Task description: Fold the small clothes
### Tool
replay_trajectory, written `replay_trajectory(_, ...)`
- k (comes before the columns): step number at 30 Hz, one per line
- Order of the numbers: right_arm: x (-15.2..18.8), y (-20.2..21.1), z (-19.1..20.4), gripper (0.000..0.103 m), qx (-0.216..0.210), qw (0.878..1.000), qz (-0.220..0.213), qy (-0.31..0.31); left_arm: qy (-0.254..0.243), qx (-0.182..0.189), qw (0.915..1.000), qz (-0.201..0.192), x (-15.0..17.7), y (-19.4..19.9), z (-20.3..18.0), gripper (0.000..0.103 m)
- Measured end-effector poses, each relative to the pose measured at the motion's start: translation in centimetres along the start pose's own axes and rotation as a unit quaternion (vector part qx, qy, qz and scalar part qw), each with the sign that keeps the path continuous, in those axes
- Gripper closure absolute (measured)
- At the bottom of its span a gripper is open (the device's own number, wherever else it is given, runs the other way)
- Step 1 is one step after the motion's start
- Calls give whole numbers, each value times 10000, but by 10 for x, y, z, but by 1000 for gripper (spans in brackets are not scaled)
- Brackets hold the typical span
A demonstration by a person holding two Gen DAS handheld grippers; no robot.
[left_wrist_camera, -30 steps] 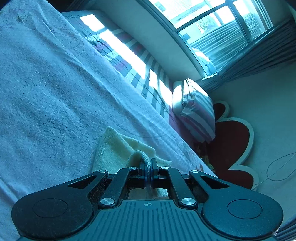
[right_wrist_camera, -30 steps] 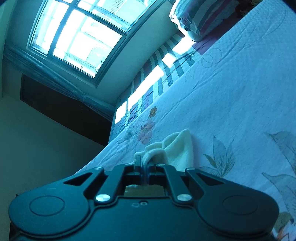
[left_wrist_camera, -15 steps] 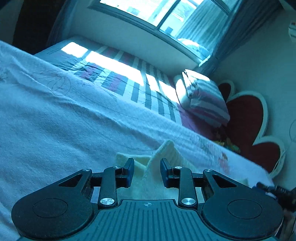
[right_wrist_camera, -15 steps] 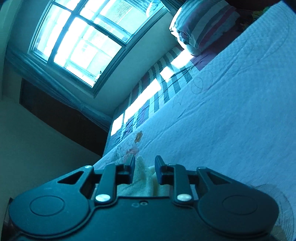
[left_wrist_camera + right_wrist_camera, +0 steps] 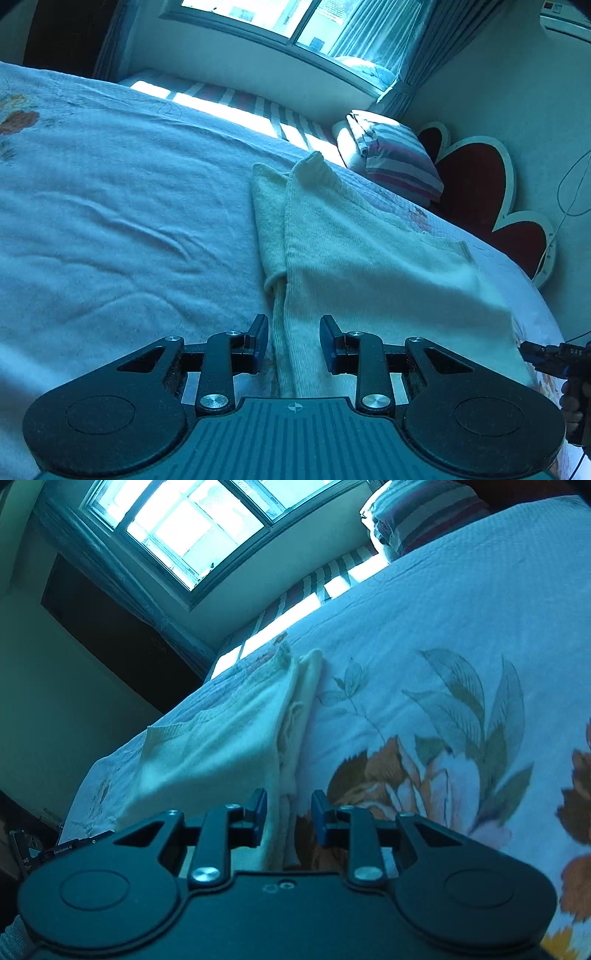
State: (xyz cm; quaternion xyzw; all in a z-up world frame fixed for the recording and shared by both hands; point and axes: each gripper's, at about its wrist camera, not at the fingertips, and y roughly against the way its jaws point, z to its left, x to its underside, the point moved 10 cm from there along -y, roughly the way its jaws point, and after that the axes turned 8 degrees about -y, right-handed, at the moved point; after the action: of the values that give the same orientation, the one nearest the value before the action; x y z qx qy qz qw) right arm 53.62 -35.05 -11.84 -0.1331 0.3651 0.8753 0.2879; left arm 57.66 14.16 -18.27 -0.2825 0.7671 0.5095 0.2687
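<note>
Nearest in the left wrist view, the left gripper is hanging just above the bed with its jaws standing a little apart after having just been opening; the near edge of the cream garment is running between the fingers, but the pads are not pressing on it. In the right wrist view the right gripper is sitting the same way, its jaws having just been opening to a small gap, with the garment's other near edge lying loose between them and nothing held. The cream garment is lying folded on the bedspread, stretching away from both grippers toward the far side of the bed, a narrower layer showing along its left edge in the left wrist view. To its right in the right wrist view, printed flowers and leaves are covering the bedspread. Farther off, a striped pillow is resting at the head of the bed beside a red, heart-shaped headboard. Farthest of all, a bright window is letting sunlight fall in bands across a striped sheet.
</note>
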Motion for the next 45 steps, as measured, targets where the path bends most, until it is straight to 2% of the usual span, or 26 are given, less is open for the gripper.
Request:
replay_trajectory(5, 30, 17, 7, 76, -143, 9997, 29, -181, 199, 163, 9996, 63, 12, 7, 2, 74)
replay_trajectory(8, 42, 20, 12, 78, -208, 9996, 131, -118, 77, 174, 9995, 241, 18, 7, 0, 74)
replay_trajectory(14, 49, 19, 18, 79, -297, 9991, 294, 51, 309, 693, 9967, 275, 30, 12, -5, 74)
replay_trajectory(15, 51, 18, 18, 79, -313, 9990, 314, 49, 332, 771, 9961, 270, 32, 11, -5, 77)
replay_trajectory(16, 51, 18, 18, 80, -335, 9989, 313, 58, 337, 794, 9959, 260, 32, 10, -5, 100)
replay_trajectory(18, 51, 16, 18, 85, -394, 9988, 287, 46, 294, 860, 9957, 181, 35, 12, -6, 100)
replay_trajectory(19, 51, 16, 18, 97, -420, 9987, 284, 43, 247, 910, 9955, 100, 35, 15, -7, 100)
replay_trajectory(22, 55, 21, 22, 99, -503, 9979, 316, 244, 152, 1137, 9933, -135, 37, 30, -10, 100)
replay_trajectory(24, 59, 23, 21, 99, -498, 9976, 365, 325, 143, 1100, 9938, -56, 46, 32, -6, 102)
replay_trajectory(26, 64, 19, 12, 99, -262, 9979, 458, 385, 58, 830, 9965, 102, 58, 27, 2, 102)
replay_trajectory(28, 65, 15, 7, 99, -260, 9978, 492, 352, 253, 770, 9967, -5, 57, 30, 10, 101)
replay_trajectory(29, 62, 16, 9, 93, -286, 9982, 426, 309, 261, 570, 9979, -161, 50, 36, 17, 101)
replay_trajectory(31, 43, 25, 14, 86, -225, 9989, -9, 418, 468, 215, 9967, -633, 29, 48, 32, 101)
replay_trajectory(32, 34, 27, 16, 86, -183, 9984, -181, 500, 472, 67, 9949, -884, 14, 51, 35, 101)
replay_trajectory(33, 20, 25, 19, 86, -174, 9978, -317, 560, 353, 74, 9941, -1026, -1, 45, 28, 101)
replay_trajectory(35, 1, 11, 27, 90, -250, 9967, -377, 668, 34, 304, 9956, -887, -21, 13, -8, 101)
replay_trajectory(37, -15, -20, 44, 90, -321, 9940, -341, 989, -527, 437, 9966, -456, -28, -32, -52, 101)
replay_trajectory(39, -23, -55, 59, 88, -316, 9907, -193, 1312, -957, 161, 9952, -156, -31, -72, -73, 101)
replay_trajectory(40, -25, -69, 62, 86, -242, 9891, -95, 1447, -979, -57, 9952, -10, -32, -86, -68, 101)
replay_trajectory(42, -33, -90, 52, 96, 318, 9839, 42, 1759, -419, 13, 9990, -126, -42, -86, -48, 101)
replay_trajectory(43, -41, -93, 41, 103, 506, 9842, 35, 1696, -360, -189, 9989, -214, -49, -80, -40, 101)
replay_trajectory(44, -50, -88, 33, 103, 465, 9877, 32, 1494, -492, -459, 9963, -533, -60, -67, -33, 100)
replay_trajectory(45, -59, -84, 28, 103, 520, 9882, -10, 1442, -566, -547, 9944, -707, -70, -61, -31, 100)
